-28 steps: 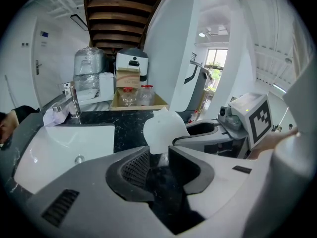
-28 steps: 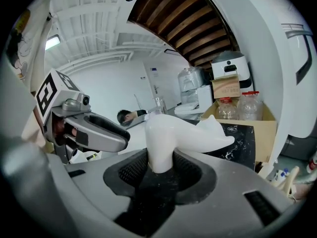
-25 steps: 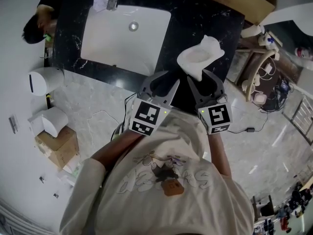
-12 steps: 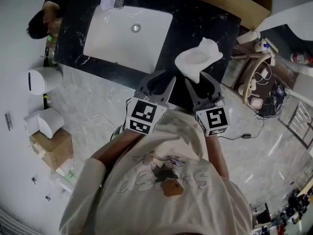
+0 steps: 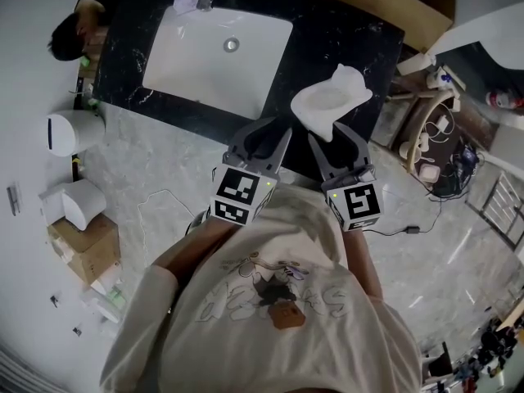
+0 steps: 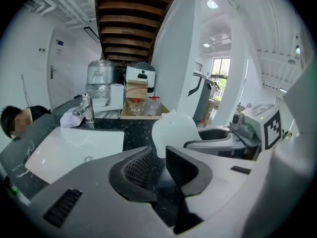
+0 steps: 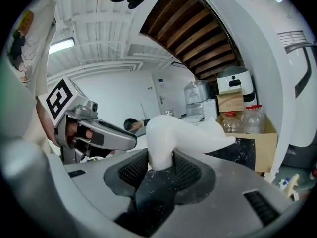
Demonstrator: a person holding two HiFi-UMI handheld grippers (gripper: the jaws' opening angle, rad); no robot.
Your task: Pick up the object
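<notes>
Right gripper view shows the right gripper [image 7: 161, 165] up close. Its 2 gray jaws have dark pads [image 7: 130, 173] with small ridges, and they squeeze the thick round stem of the white object [image 7: 171, 133]. The object is smooth and a little shiny, like plastic. From the stem it bends and spreads out into a wide, flat cup with pointy corners. In the head view the white object sits over the near part of the black counter [image 5: 336, 31], to the right of the sink [image 5: 205, 64]. I cannot tell if it touches the counter. The left gripper [image 6: 159, 165] is just beside it on the left. Its 2 jaws have a small gap between them, and nothing is in the gap. The counter is dark stone with thin white lines. The sink is white, smooth and shaped like a box with round corners. A shiny metal tap [image 6: 84, 110] stands at the far side of the sink. Behind it are a big clear water jug [image 6: 100, 78] and a brown cardboard box [image 7: 270, 143] with clear bottles [image 7: 255, 118] in it.
</notes>
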